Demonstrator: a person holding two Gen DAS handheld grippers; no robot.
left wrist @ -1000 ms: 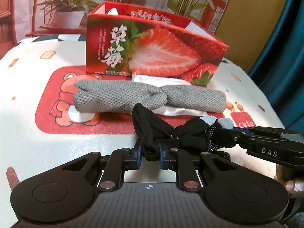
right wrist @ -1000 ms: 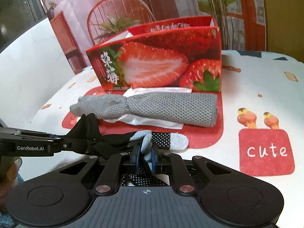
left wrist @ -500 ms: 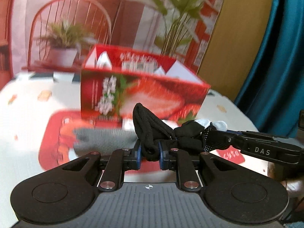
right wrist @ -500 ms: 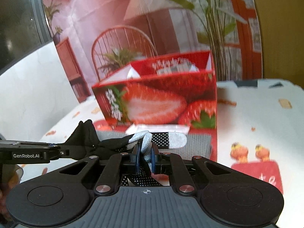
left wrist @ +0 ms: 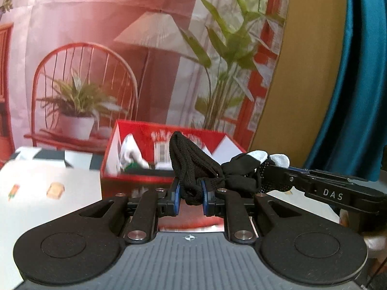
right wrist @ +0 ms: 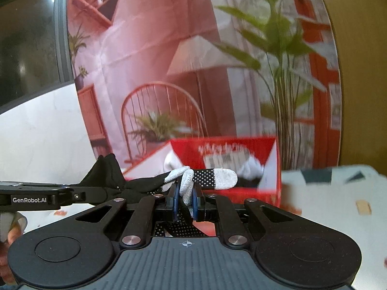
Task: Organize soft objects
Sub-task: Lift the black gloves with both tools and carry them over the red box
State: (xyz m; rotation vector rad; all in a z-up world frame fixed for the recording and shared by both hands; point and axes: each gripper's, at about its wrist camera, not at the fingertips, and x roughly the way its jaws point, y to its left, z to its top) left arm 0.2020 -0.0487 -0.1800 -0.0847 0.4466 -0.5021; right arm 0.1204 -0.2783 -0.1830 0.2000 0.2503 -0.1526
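Each wrist camera looks forward along its own fingers, slightly downward; both views share the red box (left wrist: 169, 159) (right wrist: 241, 149) at frame centre.

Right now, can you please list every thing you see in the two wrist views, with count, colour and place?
gloves: one knotted bundle, black with grey fingertips, held in the air between both grippers, in front of the box.
box: one, red, open top, on the table; something white inside.
table: one, white cloth with small pictures, under the box.
backdrop: one, pink, printed with chair, lamp and plants, behind the table.
curtain: one, teal, far right in the left view.
left gripper: black, shut on the cuff end.
right gripper: black, shut on a grey fingertip.
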